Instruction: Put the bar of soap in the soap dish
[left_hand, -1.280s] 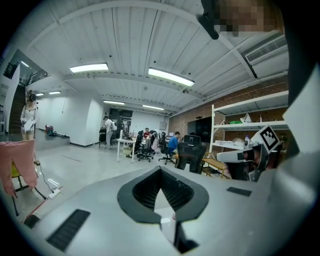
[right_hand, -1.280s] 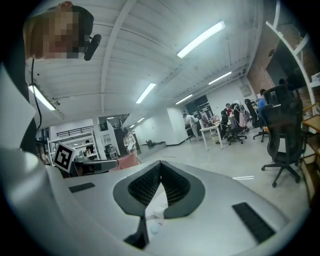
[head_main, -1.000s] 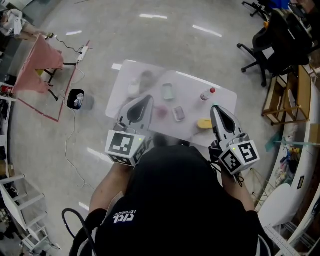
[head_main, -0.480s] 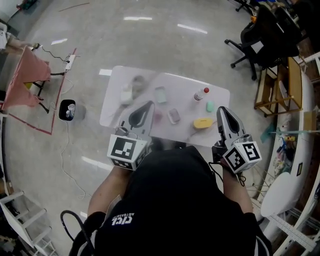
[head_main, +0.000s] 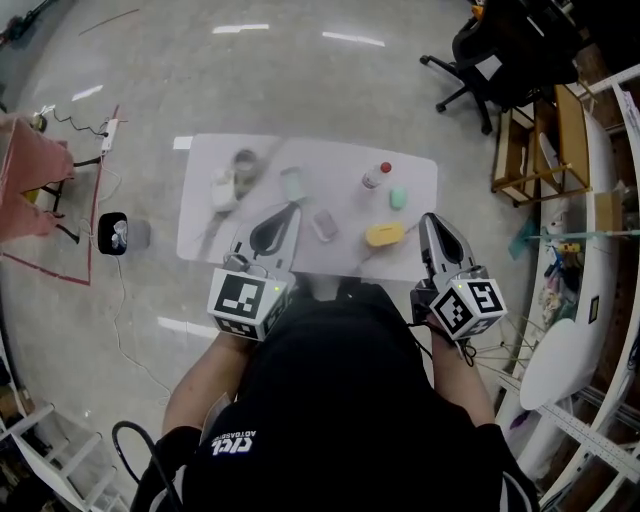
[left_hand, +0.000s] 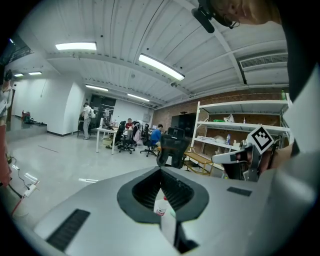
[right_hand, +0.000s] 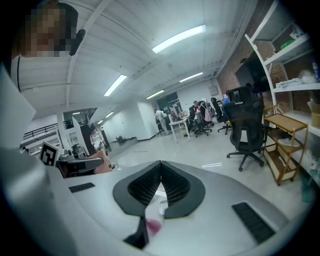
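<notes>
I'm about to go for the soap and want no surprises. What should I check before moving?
1. Left gripper empty: ok, jaws together with nothing between them.
2. Right gripper empty: ok, also shut.
3. Jaws ready for a grasp: not ok, both need opening first.
4. Soap identified: cannot tell. It could be the yellow item or the small green item on the table.
5. Dish identified: cannot tell. The pale teal item may be it.
6. Clear approach: not ok for the green item, since the red-capped bottle stands close beside it.
</notes>
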